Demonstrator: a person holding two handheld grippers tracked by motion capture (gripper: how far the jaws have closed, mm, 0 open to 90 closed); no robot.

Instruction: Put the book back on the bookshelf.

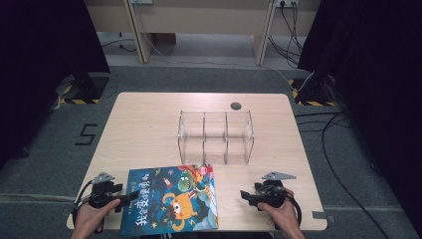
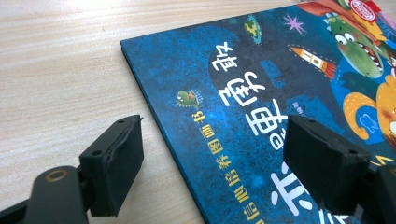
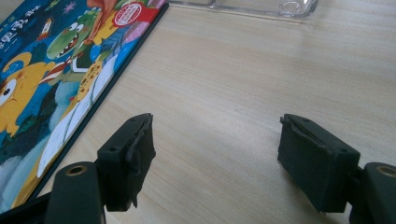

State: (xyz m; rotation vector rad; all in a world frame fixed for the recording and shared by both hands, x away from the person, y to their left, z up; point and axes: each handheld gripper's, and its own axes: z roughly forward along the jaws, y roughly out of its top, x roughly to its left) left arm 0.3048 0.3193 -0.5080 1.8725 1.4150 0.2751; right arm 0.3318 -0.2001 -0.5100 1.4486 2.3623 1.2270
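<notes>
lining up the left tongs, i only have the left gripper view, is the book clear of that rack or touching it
Observer: In the high view the book's far right corner reaches the clear rack's front edge; contact can't be told.
Operator: where are the right tongs
Observer: The right tongs sit to the right of the book, open over bare table.
Operator: anything in the rack
Observer: No, all three slots look empty.
</notes>
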